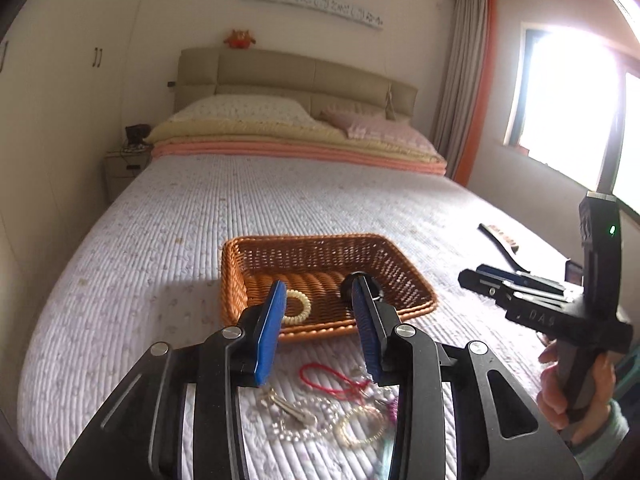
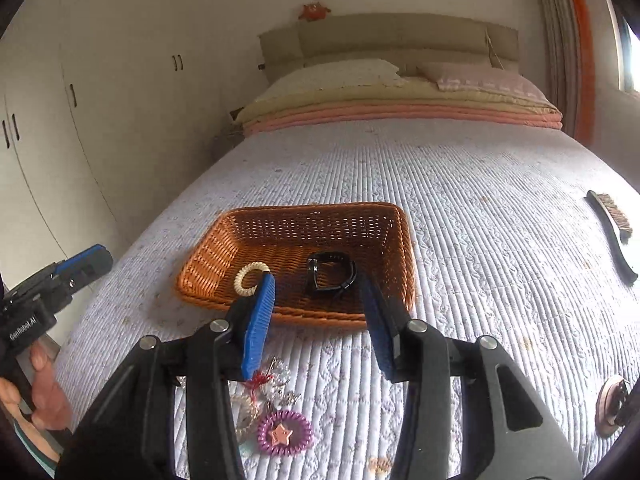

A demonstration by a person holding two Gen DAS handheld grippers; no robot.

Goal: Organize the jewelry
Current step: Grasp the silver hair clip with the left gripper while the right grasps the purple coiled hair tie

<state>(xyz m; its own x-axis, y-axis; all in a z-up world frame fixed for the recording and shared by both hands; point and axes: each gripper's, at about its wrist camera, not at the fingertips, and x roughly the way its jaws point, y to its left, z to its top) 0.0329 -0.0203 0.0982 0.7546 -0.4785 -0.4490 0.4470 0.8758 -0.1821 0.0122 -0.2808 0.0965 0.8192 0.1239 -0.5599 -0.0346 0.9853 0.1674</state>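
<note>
A brown wicker basket (image 1: 316, 252) (image 2: 280, 220) sits on the bed. In it lie a cream coil hair tie (image 1: 298, 307) (image 2: 248, 276) and a black watch (image 2: 330, 274). In front of it lies a pile of jewelry: a red cord (image 1: 332, 380), a pearl bracelet (image 1: 296, 428), a gold bracelet (image 1: 360, 426), a purple coil tie with a star (image 2: 284, 432). My left gripper (image 1: 320, 292) is open and empty above the pile. My right gripper (image 2: 318, 286) is open and empty, also seen at the right of the left wrist view (image 1: 476, 276).
A black-handled brush (image 2: 612, 232) (image 1: 500, 240) lies on the quilt to the right. A round wooden object (image 2: 610, 404) sits at the right edge. Folded blankets and pillows (image 1: 296, 140) lie at the bed's head. Wardrobes (image 2: 80, 100) stand to the left.
</note>
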